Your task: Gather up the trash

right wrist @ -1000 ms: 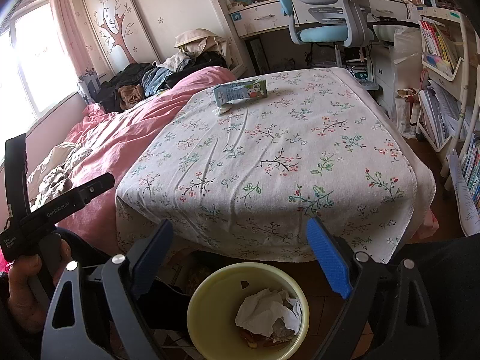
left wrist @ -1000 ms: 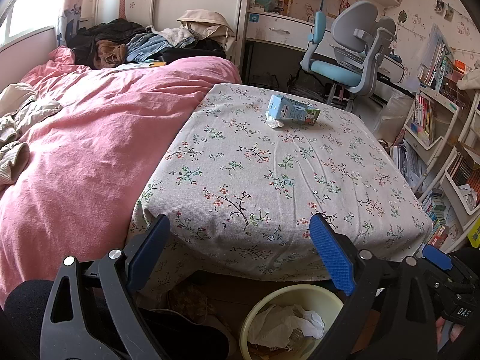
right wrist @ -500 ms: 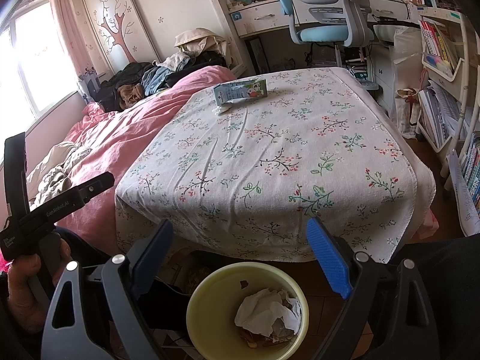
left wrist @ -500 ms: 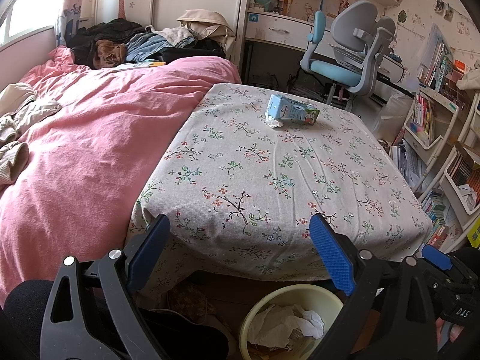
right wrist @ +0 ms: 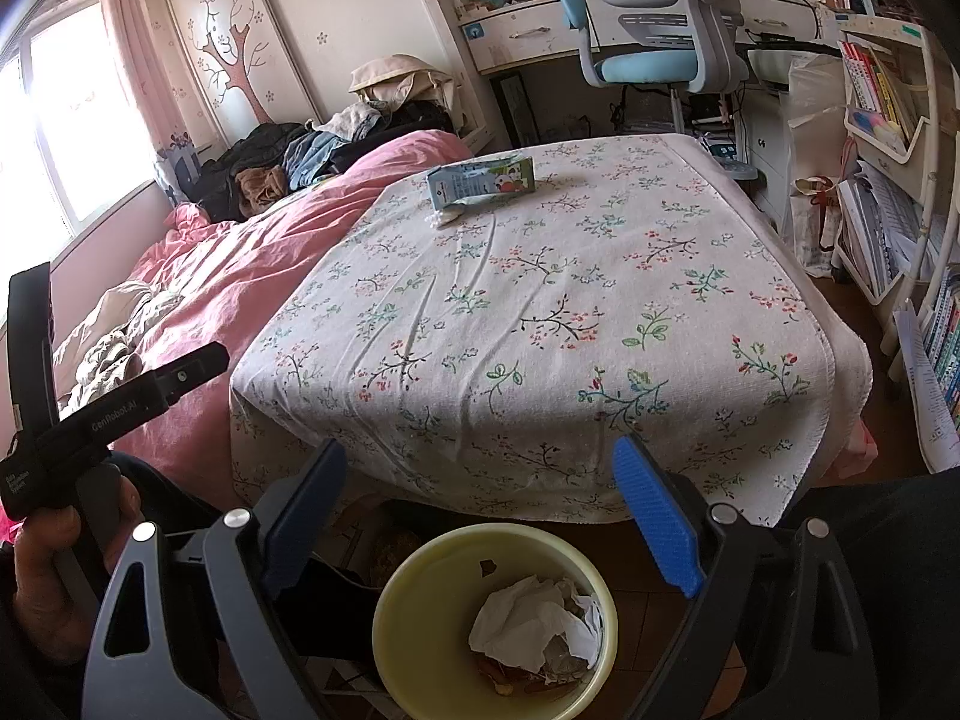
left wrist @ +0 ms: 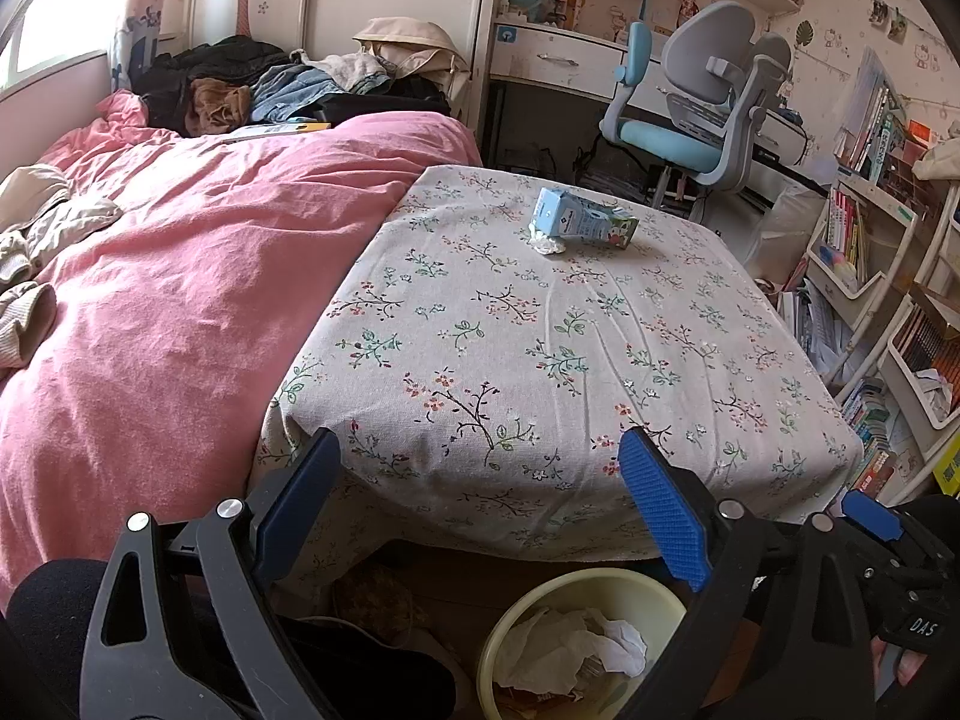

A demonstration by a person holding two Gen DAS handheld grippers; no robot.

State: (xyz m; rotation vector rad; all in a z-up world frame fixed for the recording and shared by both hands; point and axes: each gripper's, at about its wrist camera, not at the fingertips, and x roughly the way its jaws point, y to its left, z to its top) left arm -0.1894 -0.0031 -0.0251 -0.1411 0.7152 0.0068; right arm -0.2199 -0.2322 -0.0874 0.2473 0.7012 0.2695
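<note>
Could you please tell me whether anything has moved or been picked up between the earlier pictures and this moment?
Nothing has visibly changed. Both tools, left and right, stay open and empty in the same place above the yellow bin. The carton and the crumpled tissue beside it still lie untouched at the far end of the table.

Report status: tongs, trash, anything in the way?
Left tongs and right tongs open, empty. Milk carton and crumpled tissue at table's far end; yellow bin below near edge. Nothing in the way.
</note>
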